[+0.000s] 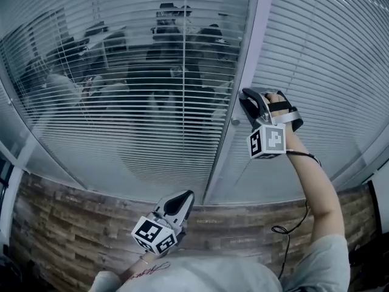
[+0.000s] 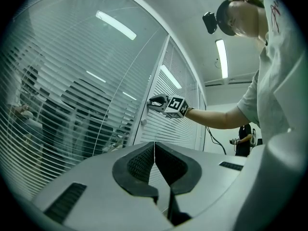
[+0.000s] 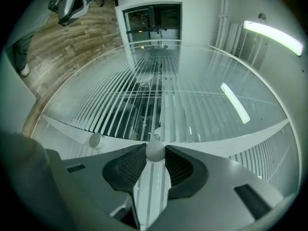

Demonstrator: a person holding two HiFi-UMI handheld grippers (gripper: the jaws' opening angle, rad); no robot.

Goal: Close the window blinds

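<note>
Closest in, the left gripper (image 1: 185,197) is hanging low with its jaws pressed together on nothing, while the right gripper (image 1: 245,100) is pinching the small white knob (image 3: 155,150) on the pale mullion (image 1: 250,53) between glazed panels (image 1: 316,53), where the window blinds (image 1: 140,90) are standing partly open above wood-plank flooring (image 1: 73,224).

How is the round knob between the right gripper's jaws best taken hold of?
Grip the knob across its round rim, one pad on each side, coming straight at the frame from the room side. It stands out from the frame as a short stub, so only the rim is free. The right gripper holds it this way.
</note>
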